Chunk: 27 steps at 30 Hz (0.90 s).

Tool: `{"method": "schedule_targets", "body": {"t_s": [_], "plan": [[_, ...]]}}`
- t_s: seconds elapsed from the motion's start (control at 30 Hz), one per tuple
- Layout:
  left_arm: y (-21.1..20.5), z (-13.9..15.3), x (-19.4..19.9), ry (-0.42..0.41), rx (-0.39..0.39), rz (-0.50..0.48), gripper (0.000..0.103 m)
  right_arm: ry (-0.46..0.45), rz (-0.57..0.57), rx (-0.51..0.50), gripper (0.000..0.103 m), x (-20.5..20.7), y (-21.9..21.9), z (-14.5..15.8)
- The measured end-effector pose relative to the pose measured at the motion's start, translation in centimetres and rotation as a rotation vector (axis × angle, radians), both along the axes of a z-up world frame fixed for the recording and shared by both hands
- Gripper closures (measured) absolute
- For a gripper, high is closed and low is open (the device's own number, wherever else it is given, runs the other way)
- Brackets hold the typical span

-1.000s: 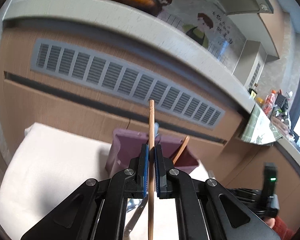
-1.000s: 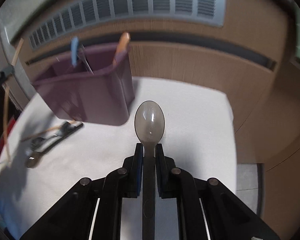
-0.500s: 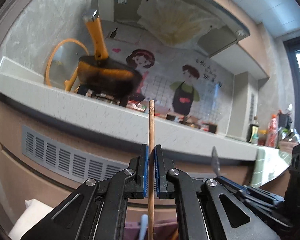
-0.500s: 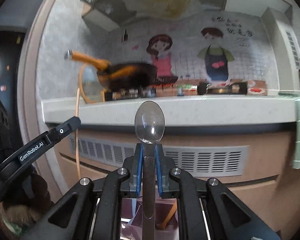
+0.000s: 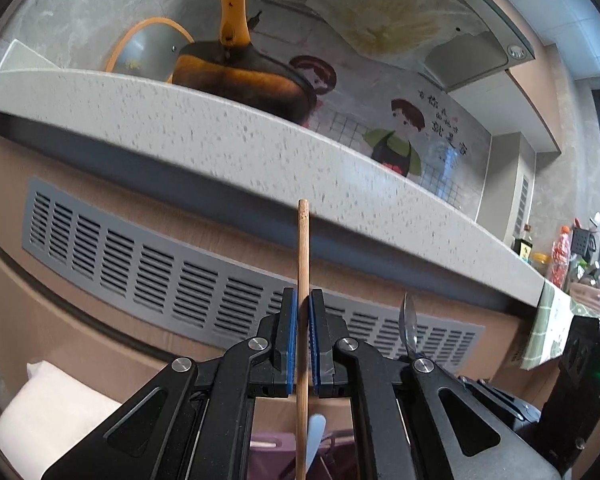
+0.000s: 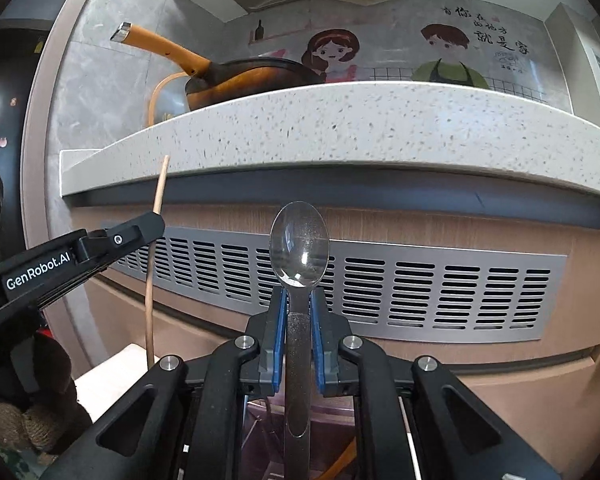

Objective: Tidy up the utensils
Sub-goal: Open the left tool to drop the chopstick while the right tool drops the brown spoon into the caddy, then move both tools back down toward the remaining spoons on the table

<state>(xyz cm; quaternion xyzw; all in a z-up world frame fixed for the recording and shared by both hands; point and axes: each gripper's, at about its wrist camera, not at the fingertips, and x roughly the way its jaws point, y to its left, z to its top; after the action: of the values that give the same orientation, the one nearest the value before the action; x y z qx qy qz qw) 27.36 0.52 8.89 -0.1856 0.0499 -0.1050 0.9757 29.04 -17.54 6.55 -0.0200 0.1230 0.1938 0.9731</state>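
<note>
The left gripper (image 6: 156,216), seen from the right wrist view, carried the white brand name "GenRobot.AI" along the side of its black arm. On the kitchen wall panel (image 6: 400,40) behind the stove, beside two cartoon figures, stood a few lines of dark handwritten Chinese characters; they included "家", though the rest was too distorted to read with certainty. No other lettering could be made out.
</note>
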Motion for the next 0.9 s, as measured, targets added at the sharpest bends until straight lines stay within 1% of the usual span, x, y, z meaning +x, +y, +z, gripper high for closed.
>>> {"method": "schedule_targets", "body": {"t_s": [0.07, 0.13, 0.2, 0.27, 0.37, 0.43, 0.47, 0.53, 0.57, 0.63, 0.7, 0.77, 0.83, 0.9], "plan": [[0.0, -0.8, -0.2, 0.000, -0.007, -0.013, 0.095, -0.021, 0.026, 0.013, 0.093, -0.3, -0.6, -0.6], [0.2, -1.8, -0.1, 0.027, -0.023, -0.040, 0.086, -0.014, 0.044, 0.037, 0.090, -0.5, -1.5, -1.0], [0.5, -2.6, -0.2, 0.064, -0.042, -0.054, 0.063, 0.028, 0.084, 0.088, 0.085, -0.4, -2.8, -1.3], [0.8, -3.1, -0.3, 0.099, -0.051, -0.067, 0.060, 0.067, 0.107, 0.124, 0.073, -0.5, -3.9, -1.4], [1.4, -2.8, -1.5, 0.141, -0.010, -0.081, 0.059, 0.059, 0.047, 0.084, 0.072, -2.0, -4.8, -0.9], [2.0, -2.2, -2.9, 0.160, 0.032, -0.075, 0.057, 0.044, 0.031, 0.054, 0.072, -3.5, -5.1, -0.1], [2.6, -2.0, -3.8, 0.176, 0.054, -0.073, 0.054, 0.040, 0.026, 0.033, 0.072, -4.4, -5.1, 0.4], [3.7, -2.2, -5.1, 0.244, 0.100, -0.080, 0.050, 0.063, 0.014, -0.015, 0.072, -5.9, -4.7, 1.0], [4.0, -2.5, -5.4, 0.282, 0.120, -0.089, 0.049, 0.096, 0.019, -0.043, 0.072, -6.5, -4.2, 1.0], [5.1, -3.8, -6.5, 0.373, 0.145, -0.114, 0.049, 0.195, 0.063, -0.094, 0.071, -7.4, -3.0, 0.2], [6.0, -5.4, -7.3, 0.447, 0.170, -0.119, 0.048, 0.319, 0.135, -0.156, 0.071, -8.4, -1.0, -2.0], [6.8, -7.4, -7.9, 0.530, 0.192, -0.140, 0.048, 0.449, 0.227, -0.196, 0.071, -8.9, 1.3, -4.9], [7.6, -9.3, -8.4, 0.611, 0.180, -0.166, 0.048, 0.551, 0.301, -0.217, 0.074, -9.0, 3.6, -7.8], [8.2, -10.6, -8.9, 0.664, 0.151, -0.188, 0.048, 0.618, 0.339, -0.224, 0.074, -8.6, 5.9, -10.1]]}}
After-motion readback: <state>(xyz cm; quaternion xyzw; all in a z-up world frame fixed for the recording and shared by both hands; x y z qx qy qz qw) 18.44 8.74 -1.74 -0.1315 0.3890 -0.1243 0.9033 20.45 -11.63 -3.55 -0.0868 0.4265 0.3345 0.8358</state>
